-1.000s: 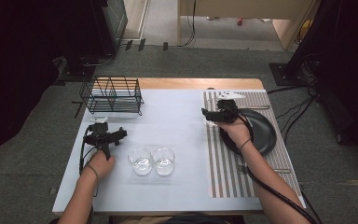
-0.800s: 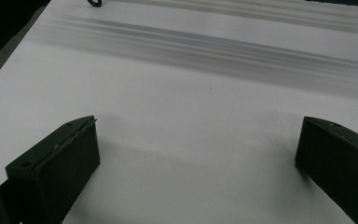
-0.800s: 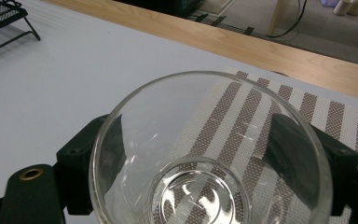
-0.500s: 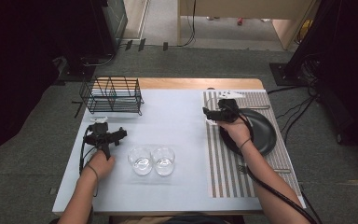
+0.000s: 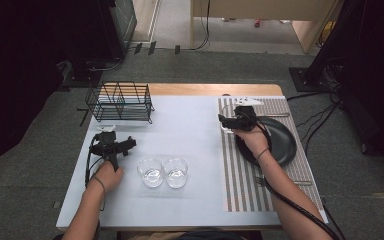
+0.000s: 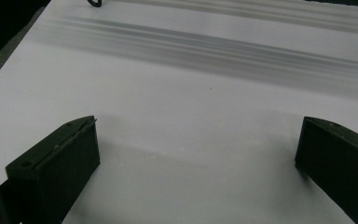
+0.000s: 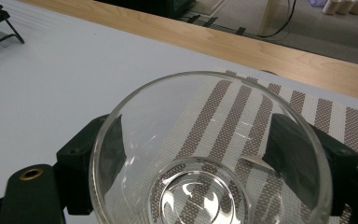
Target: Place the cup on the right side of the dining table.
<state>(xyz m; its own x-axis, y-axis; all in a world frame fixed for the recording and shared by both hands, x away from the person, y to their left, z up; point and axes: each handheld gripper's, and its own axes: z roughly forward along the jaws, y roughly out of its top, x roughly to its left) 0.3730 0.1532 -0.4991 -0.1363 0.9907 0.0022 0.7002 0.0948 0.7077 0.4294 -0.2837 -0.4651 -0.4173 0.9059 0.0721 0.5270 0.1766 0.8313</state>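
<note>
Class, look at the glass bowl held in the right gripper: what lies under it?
Through the glass bowl you see the striped placemat beneath, brown and white bands. The right gripper covers the mat at both sides.

No readable text, labels, brand names or nos. anywhere tbh, not on the table, mat or glasses. Nothing legible at this res.
</note>
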